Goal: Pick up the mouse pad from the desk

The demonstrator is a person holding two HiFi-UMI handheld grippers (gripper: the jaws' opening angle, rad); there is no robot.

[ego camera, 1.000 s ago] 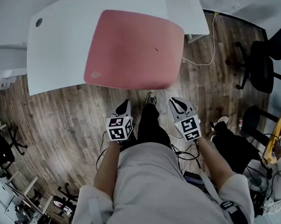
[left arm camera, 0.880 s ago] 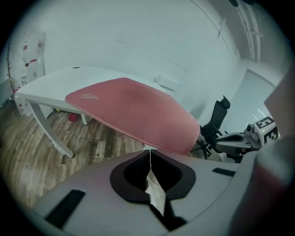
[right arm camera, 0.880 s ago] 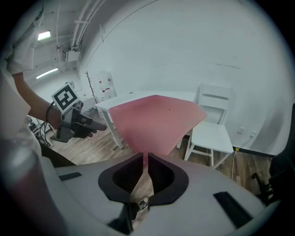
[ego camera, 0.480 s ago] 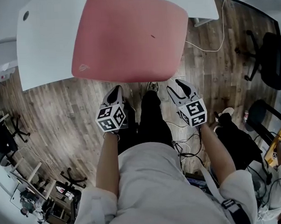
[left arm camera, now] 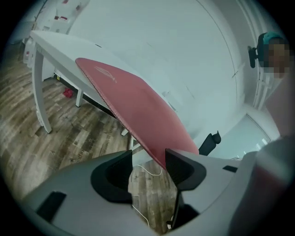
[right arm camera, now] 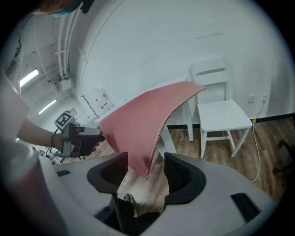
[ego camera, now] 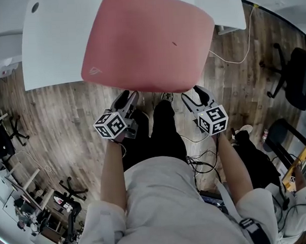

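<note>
A large pink mouse pad (ego camera: 149, 38) lies on the white desk (ego camera: 53, 42) and hangs far over its near edge. My left gripper (ego camera: 127, 97) sits at the pad's near-left edge. Its jaws are opening, and the pad's (left arm camera: 133, 106) corner reaches in between them against the right-hand jaw, not pinched; the left gripper (left arm camera: 148, 161) shows floor in the gap. My right gripper (ego camera: 196, 94) is at the near-right edge with its jaws opening too. The pad's (right arm camera: 143, 124) corner hangs loose in the right gripper (right arm camera: 145, 166).
Wooden floor lies under the overhang, with my legs (ego camera: 161, 128) between the grippers. A white chair (right arm camera: 216, 101) stands by the desk's right end. A white cable (ego camera: 236, 54) trails on the floor, and black office chairs (ego camera: 298, 77) stand at the right.
Both grippers, shut and short of the pad a second ago, now reach its near edge with jaws spread. Both have rolled; the pad fills more of the head view.
</note>
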